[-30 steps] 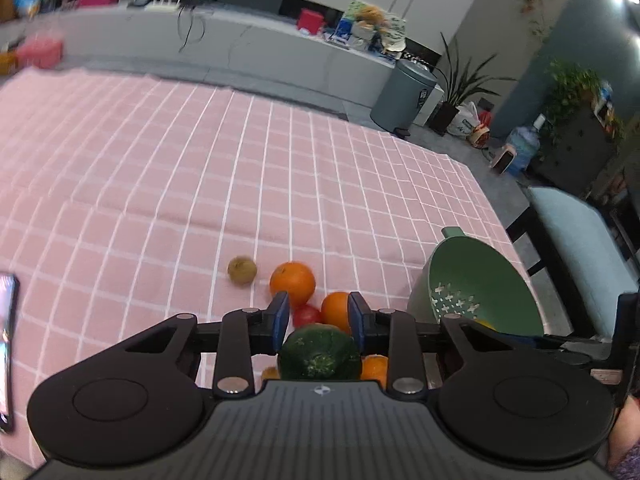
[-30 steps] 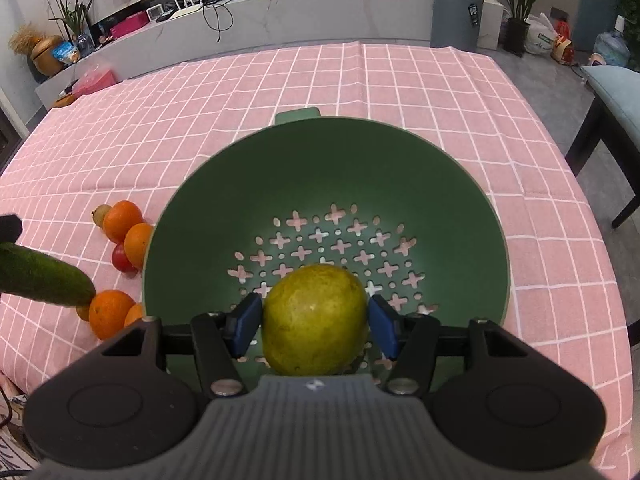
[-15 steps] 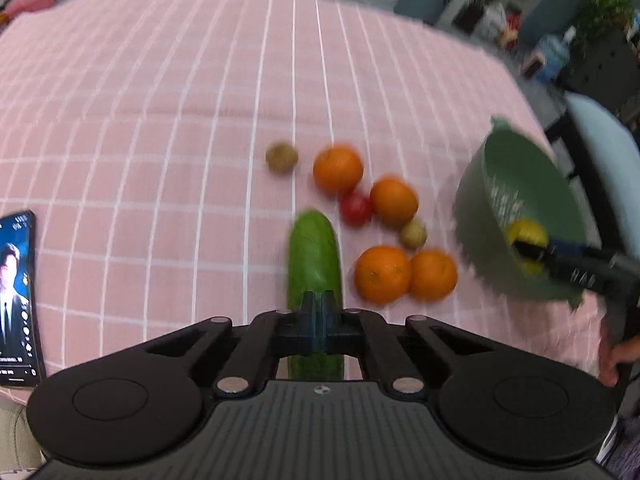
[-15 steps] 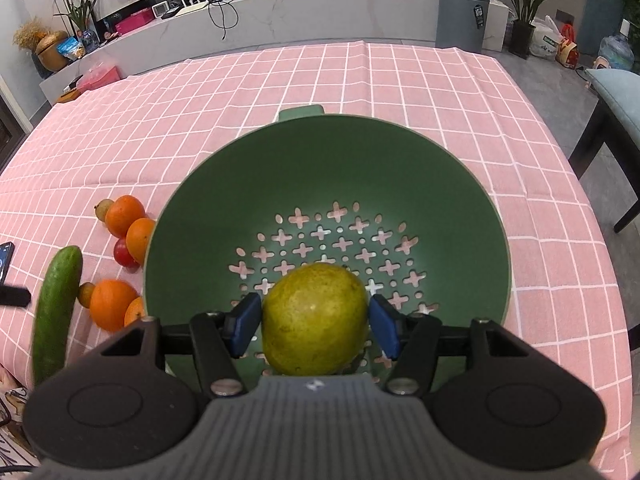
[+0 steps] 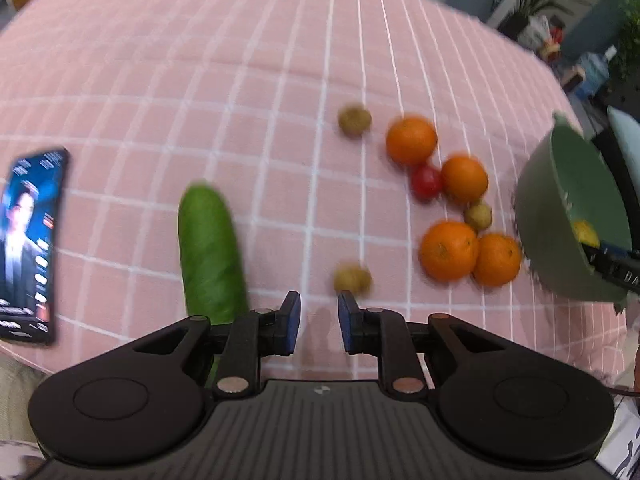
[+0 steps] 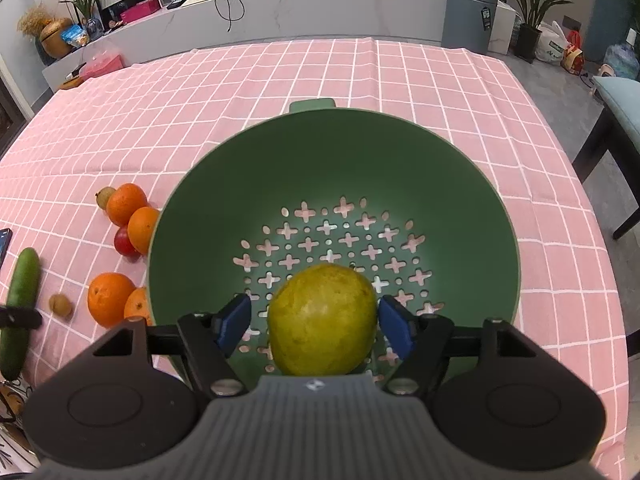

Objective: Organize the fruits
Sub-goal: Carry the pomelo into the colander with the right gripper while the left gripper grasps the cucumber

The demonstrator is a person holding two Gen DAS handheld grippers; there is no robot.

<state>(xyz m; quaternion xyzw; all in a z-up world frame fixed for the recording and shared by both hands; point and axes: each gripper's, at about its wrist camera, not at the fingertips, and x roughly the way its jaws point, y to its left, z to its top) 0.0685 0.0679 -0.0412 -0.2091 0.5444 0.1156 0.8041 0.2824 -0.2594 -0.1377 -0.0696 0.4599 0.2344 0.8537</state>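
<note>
My left gripper points down at the pink checked cloth, its jaws opening a little with nothing between them. A small brown fruit lies just beyond its tips. The cucumber rests on the cloth to the left. Several oranges, a red tomato and two more small brown fruits cluster to the right, beside the green colander. My right gripper is inside the colander. Its jaws are opening around a yellow-green fruit, and the left pad stands clear of it.
A phone with a lit screen lies at the table's near left edge. Beyond the table's right side stands a chair. A low cabinet with a grey bin runs along the far wall.
The cucumber left my left gripper and now lies on the cloth to its left. That gripper tipped downward, shut, then parted slightly. The right jaws widened away from the yellow-green fruit.
</note>
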